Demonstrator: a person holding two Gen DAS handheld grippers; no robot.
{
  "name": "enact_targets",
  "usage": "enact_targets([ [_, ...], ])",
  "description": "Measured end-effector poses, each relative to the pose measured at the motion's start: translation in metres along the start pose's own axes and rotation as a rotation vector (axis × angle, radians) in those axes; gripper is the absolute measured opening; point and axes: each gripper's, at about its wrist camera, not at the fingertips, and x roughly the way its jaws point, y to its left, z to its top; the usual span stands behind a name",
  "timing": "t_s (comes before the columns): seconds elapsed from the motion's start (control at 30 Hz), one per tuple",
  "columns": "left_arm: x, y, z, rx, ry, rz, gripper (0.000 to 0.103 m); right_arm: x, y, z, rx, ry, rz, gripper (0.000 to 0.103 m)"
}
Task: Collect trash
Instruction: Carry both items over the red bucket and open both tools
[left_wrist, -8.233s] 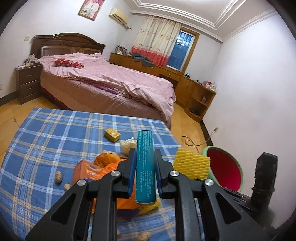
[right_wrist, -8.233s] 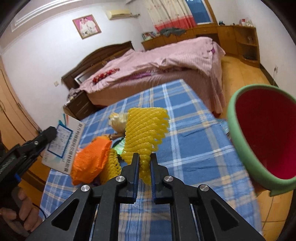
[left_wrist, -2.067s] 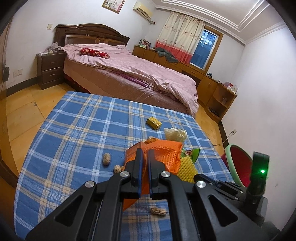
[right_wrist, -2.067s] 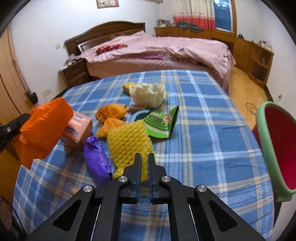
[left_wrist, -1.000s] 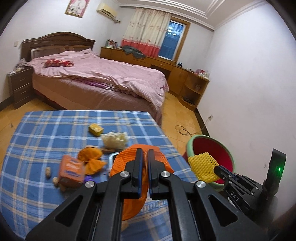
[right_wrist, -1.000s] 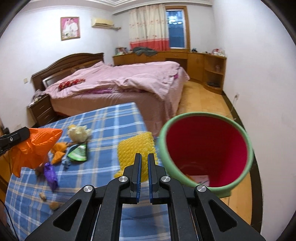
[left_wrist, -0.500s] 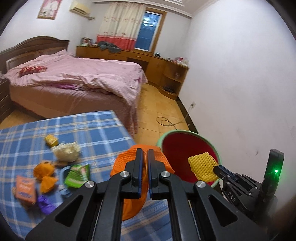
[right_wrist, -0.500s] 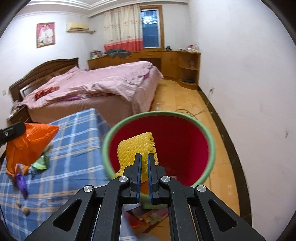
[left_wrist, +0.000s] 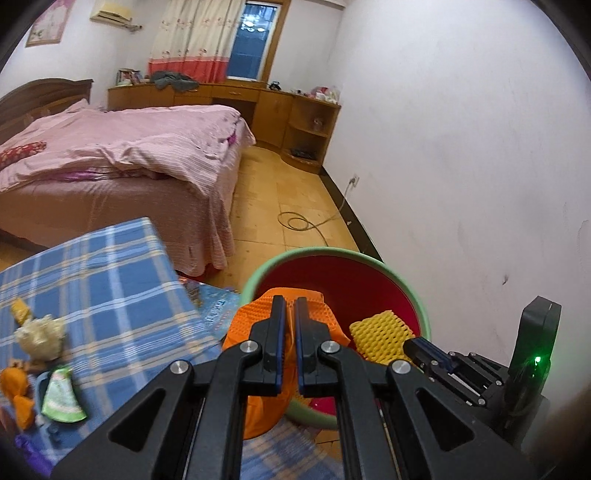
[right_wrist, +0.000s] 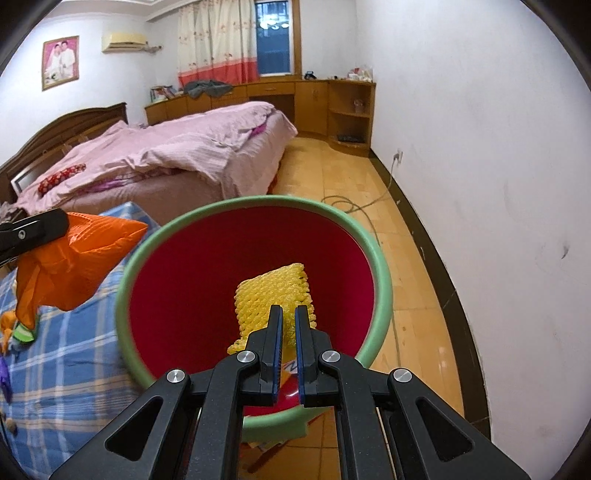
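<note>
A red bin with a green rim (left_wrist: 406, 284) (right_wrist: 384, 280) stands on the floor beside the table. My left gripper (left_wrist: 290, 306) is shut on an orange foam net (left_wrist: 247, 317), which hangs over the bin's near-left rim. My right gripper (right_wrist: 289, 314) is shut on a yellow foam net (right_wrist: 273, 295) held over the bin's red inside. In the left wrist view the yellow foam net (left_wrist: 380, 332) and the right gripper (left_wrist: 406, 345) show at the right, above the bin. In the right wrist view the orange foam net (right_wrist: 74, 258) hangs at the left from the left gripper (right_wrist: 64, 223).
The table with a blue plaid cloth (left_wrist: 110, 280) lies to the left and bears more trash: a pale crumpled wrapper (left_wrist: 40, 332), a green packet (left_wrist: 61, 391), orange pieces (left_wrist: 14, 384). A pink bed (left_wrist: 129, 147), a floor cable (left_wrist: 303, 221) and a white wall (left_wrist: 461, 147) surround the bin.
Both grippers have swung from over the table to the bin, each still holding its foam net. The yellow net now hangs inside the bin's mouth and the orange net reaches its rim.
</note>
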Motion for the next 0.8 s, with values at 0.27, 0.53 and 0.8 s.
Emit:
enact_targets([
  [0.27, 0.044, -0.012, -0.004, 0.023, 0.062, -0.027, 0.003, 0.028, -0.012, 0.001, 0.031, 0.035, 0.009, 0.006],
  [0.53, 0.059, -0.016, -0.011, 0.026, 0.103, -0.045, 0.016, 0.034, -0.028, -0.001, 0.104, 0.049, 0.093, 0.011],
  [0.8, 0.038, -0.019, -0.012, 0.05, 0.077, -0.023, 0.026, 0.017, -0.032, -0.004, 0.147, 0.028, 0.147, 0.025],
])
